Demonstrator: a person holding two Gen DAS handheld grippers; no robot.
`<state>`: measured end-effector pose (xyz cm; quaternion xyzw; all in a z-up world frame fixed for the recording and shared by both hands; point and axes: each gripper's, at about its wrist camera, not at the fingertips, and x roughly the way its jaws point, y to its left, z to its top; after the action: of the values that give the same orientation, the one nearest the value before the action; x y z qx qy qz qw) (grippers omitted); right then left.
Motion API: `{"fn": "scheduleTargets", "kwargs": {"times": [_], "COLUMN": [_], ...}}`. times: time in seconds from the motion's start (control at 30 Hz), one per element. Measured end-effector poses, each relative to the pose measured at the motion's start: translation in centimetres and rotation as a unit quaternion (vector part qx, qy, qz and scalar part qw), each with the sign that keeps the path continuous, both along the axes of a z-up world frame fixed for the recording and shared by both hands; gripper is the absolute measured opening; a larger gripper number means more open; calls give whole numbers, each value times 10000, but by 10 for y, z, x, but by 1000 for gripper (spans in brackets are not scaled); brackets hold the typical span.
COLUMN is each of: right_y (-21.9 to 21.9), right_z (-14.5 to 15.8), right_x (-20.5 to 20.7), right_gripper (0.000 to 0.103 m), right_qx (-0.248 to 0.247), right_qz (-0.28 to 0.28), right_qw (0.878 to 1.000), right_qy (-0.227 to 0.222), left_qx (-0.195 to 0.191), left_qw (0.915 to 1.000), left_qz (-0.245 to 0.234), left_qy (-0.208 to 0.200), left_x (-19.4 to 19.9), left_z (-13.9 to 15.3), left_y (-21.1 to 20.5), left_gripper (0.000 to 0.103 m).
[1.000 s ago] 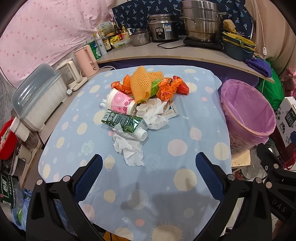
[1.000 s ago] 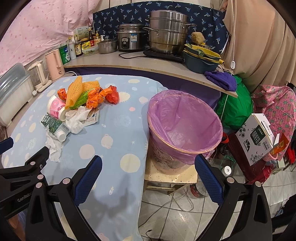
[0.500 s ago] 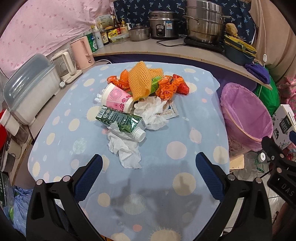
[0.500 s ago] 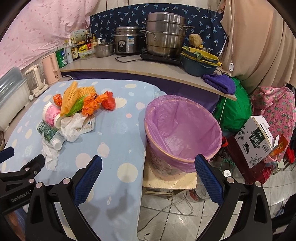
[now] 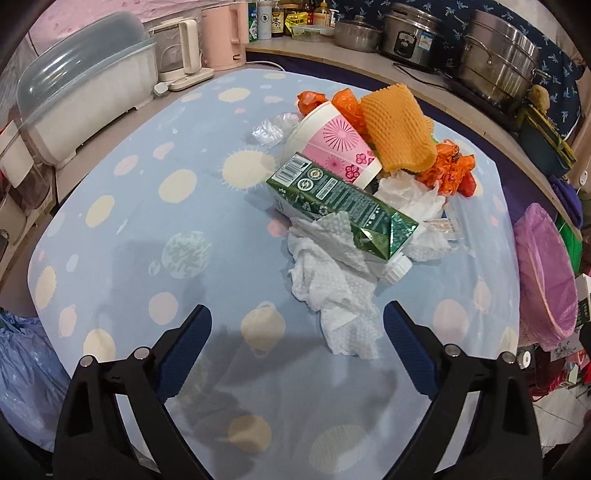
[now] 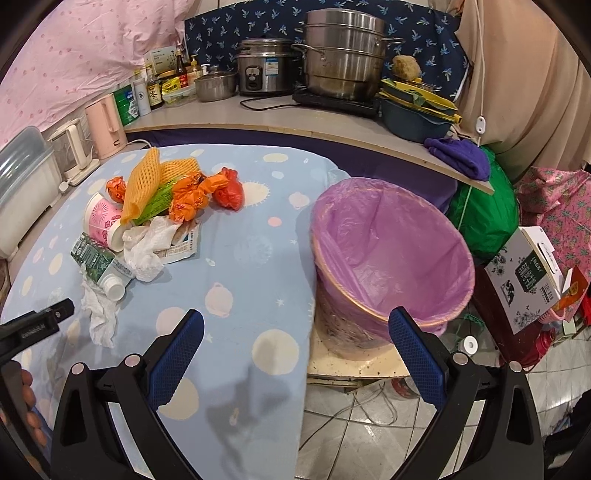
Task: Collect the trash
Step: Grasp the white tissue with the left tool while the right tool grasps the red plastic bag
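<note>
A pile of trash lies on the blue dotted tablecloth (image 5: 155, 206): a green carton (image 5: 340, 206), a pink paper cup (image 5: 334, 147), orange foam netting (image 5: 397, 129), orange wrappers (image 5: 448, 170) and crumpled white tissue (image 5: 332, 288). My left gripper (image 5: 297, 350) is open and empty, just in front of the tissue. My right gripper (image 6: 295, 349) is open and empty, over the table's right edge beside the purple-lined bin (image 6: 391, 251). The pile shows in the right wrist view too, with the carton (image 6: 98, 260) and tissue (image 6: 98, 314).
A counter (image 6: 280, 114) behind holds pots, a rice cooker (image 6: 264, 68) and bottles. A kettle (image 5: 183, 48), pink jug (image 5: 225, 33) and lidded plastic box (image 5: 81, 81) stand at the table's left. A printed box (image 6: 524, 273) and green bag (image 6: 484, 206) sit right of the bin.
My left gripper has moved forward and lower, closer to the tissue and carton. My right gripper has shifted slightly towards the bin. Both stay open.
</note>
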<state>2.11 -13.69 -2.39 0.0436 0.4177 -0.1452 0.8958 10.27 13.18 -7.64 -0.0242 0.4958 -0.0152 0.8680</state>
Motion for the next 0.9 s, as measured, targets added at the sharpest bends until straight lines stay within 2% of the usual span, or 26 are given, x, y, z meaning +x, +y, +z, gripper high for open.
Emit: {"fn": "scheduleTargets", "kwargs": {"times": [0.13,0.27,0.37,0.43,0.7,0.9], "right_y": [13,22,27,31,35,28], "right_z": [-6,-11,-15,-17,-29,-33], "right_x": [15,29,38,44,73,113], "right_gripper": [96,96,96,96,93,79], "right_qx": [-37,-35,-34,-25,150,423], "right_qz": [118,195,244,281,390,451], "right_qw": [9999,9997,9996,9995,9989,9981], "right_qy": [48,105,137,145,192,74], "left_qx": [-94,-148,-208,-257,-357,-276], "left_qw": [9998,9997,9991,9986,9959,9953], "left_qz": [-67,-144,-285,-356,-696,-801], "left_qy": [186,156,233,304,447,467], "left_x": [13,20,27,30,32,32], "left_z": [-18,-24,-30,-34,-40,-37], "left_y": [2,1,-4,-7,-17,-15], "left_gripper": [76,73,61,57,16,12]}}
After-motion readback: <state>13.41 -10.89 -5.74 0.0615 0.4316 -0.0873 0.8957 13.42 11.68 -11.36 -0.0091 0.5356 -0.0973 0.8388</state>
